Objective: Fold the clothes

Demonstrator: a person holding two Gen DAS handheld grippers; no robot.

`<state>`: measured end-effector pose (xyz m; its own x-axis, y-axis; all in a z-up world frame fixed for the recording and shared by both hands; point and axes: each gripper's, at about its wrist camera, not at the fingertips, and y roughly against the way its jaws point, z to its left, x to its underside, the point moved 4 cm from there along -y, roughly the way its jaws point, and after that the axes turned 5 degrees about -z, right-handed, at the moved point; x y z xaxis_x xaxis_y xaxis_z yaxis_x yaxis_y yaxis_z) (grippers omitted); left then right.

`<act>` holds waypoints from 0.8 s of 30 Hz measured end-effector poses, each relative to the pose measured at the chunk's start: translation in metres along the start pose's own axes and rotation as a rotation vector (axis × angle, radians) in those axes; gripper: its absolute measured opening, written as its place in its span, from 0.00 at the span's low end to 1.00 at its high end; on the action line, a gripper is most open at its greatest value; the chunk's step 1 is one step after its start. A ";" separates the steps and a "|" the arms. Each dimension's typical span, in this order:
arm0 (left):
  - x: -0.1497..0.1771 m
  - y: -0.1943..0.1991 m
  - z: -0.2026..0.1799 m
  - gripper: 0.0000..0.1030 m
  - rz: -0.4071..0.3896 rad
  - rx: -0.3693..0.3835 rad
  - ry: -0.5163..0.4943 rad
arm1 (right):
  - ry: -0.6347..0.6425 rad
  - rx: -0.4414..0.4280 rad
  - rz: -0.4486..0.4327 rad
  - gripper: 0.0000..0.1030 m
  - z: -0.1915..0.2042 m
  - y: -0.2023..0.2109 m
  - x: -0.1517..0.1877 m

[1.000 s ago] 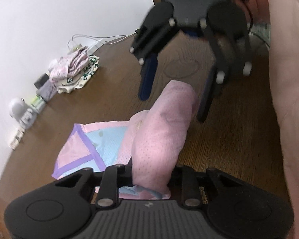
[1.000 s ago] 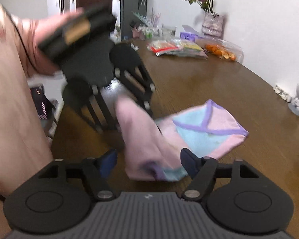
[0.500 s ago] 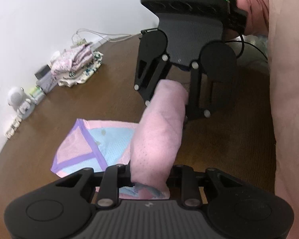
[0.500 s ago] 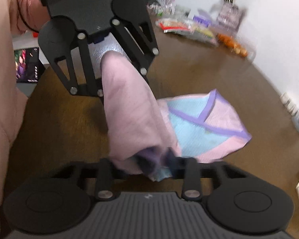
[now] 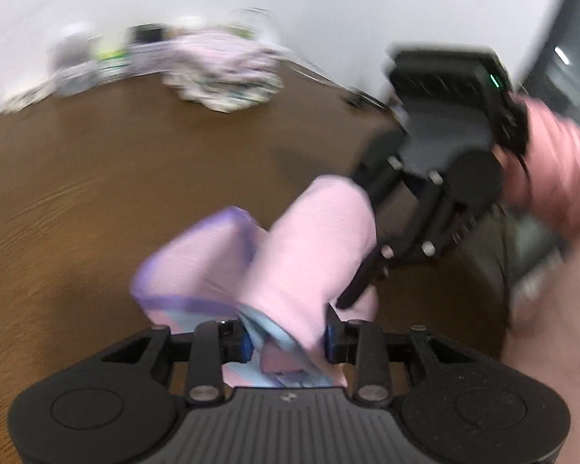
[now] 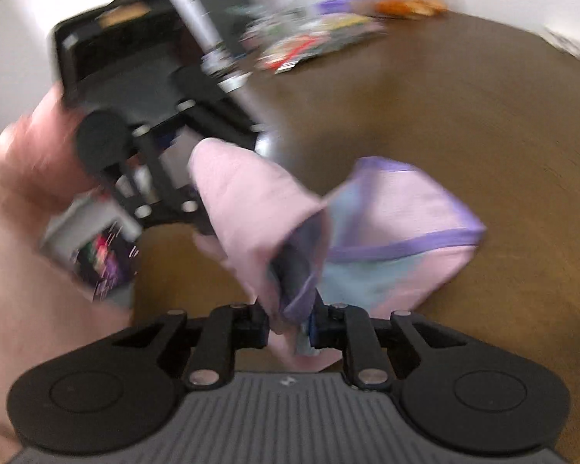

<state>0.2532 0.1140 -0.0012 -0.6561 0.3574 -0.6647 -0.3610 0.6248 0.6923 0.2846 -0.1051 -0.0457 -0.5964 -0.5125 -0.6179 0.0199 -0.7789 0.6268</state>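
Over a brown wooden table (image 5: 96, 178), I hold a small pink garment (image 5: 313, 239) with purple trim and light blue panels between both tools, its far part sagging toward the tabletop. In the left wrist view, my left gripper (image 5: 288, 338) has the cloth bunched between its blue-padded fingers (image 5: 246, 342); the jaws are opening, with the fabric between the pads and touching them on both sides. A thick pink fold rises from there toward my right gripper (image 5: 361, 282), which comes in from the upper right with its fingertips buried in the far end of that fold. A pink sleeve (image 5: 553, 178) shows behind it.

In the right wrist view, my right gripper (image 6: 290, 323) is closing, its narrow gap packed with pink and purple cloth that the pads pinch. The garment (image 6: 398, 232) spreads to the right above the wood, its purple edge (image 6: 406, 247) running across a pale blue panel. The left gripper (image 6: 203, 220) meets the raised pink fold at upper left, carried by a blurred hand (image 6: 34, 154).

Both views are smeared by motion. At the far edge of the table, against a white wall, a heap of other clothes (image 5: 220, 73) sits beside a few small objects too blurred to name. In the right view, colourful packets (image 6: 313, 42) lie at the table's far side
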 end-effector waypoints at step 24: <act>-0.012 0.029 0.007 0.11 -0.308 -0.389 0.030 | -0.052 0.288 -0.387 0.43 -0.001 0.027 0.009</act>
<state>0.2556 0.1330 0.0250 -0.4966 0.1730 -0.8506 -0.7581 0.3907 0.5221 0.2805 -0.1308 -0.0343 -0.5553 -0.1808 -0.8117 -0.4296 -0.7734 0.4662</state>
